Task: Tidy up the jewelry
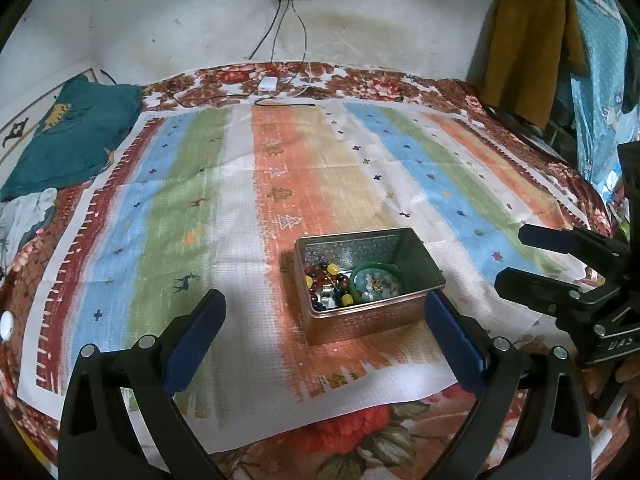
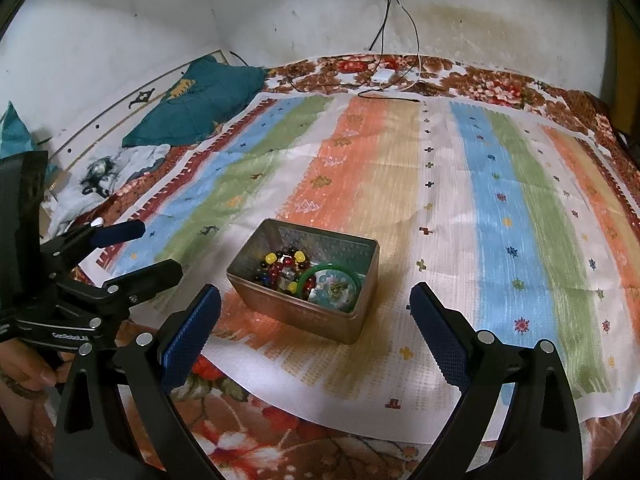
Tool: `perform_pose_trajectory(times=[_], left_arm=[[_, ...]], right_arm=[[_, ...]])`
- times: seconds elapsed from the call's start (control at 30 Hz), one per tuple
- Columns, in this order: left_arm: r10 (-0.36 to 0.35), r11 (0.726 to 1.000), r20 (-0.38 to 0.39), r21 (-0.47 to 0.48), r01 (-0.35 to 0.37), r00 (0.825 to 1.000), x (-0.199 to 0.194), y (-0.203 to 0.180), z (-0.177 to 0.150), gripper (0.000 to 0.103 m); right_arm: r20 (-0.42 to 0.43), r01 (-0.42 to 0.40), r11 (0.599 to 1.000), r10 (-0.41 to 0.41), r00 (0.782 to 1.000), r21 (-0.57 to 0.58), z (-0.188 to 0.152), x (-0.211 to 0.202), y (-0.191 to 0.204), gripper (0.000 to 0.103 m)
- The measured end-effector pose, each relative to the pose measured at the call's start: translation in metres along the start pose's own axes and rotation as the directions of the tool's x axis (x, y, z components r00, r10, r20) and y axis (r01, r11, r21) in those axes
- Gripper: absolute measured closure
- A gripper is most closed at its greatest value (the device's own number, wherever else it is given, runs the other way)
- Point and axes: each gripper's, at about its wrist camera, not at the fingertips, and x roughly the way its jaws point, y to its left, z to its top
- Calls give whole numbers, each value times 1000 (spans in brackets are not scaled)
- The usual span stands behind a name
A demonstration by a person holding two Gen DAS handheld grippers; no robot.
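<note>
Jewelry: beaded bracelet (image 1: 326,280) and green bangle (image 1: 376,284) lie inside the open rectangular metal tin (image 1: 360,320).
Left gripper (image 1: 324,332): spread wide, empty, before tin.
Right gripper (image 2: 316,328): likewise wide, empty.
Risk: soft striped cloth (image 1: 180,220) lets tin tip if nudged.

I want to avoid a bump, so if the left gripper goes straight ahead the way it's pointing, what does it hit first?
Probably the open metal tin holding the beads and green bangle: it sits between the left gripper fingers, just ahead. Depth is hard to judge.

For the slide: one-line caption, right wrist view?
Open right claw faces rectangular metal tin holding green bangle and beads on striped cloth.
</note>
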Motion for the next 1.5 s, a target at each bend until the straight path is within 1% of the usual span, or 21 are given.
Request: perform_pose_trajectory(times=[0.33,1.5], left_arm=[[-8,1000,4,-2,8,1000,-1,-2,1,6],[-9,1000,-3,-23,9,1000,-2,-2,-1,6]], right_arm=[[-12,13,1000,-13,1000,-4,-2,5,-1,7],[-12,16,1000,-16,1000,-5,-2,5,-1,7]])
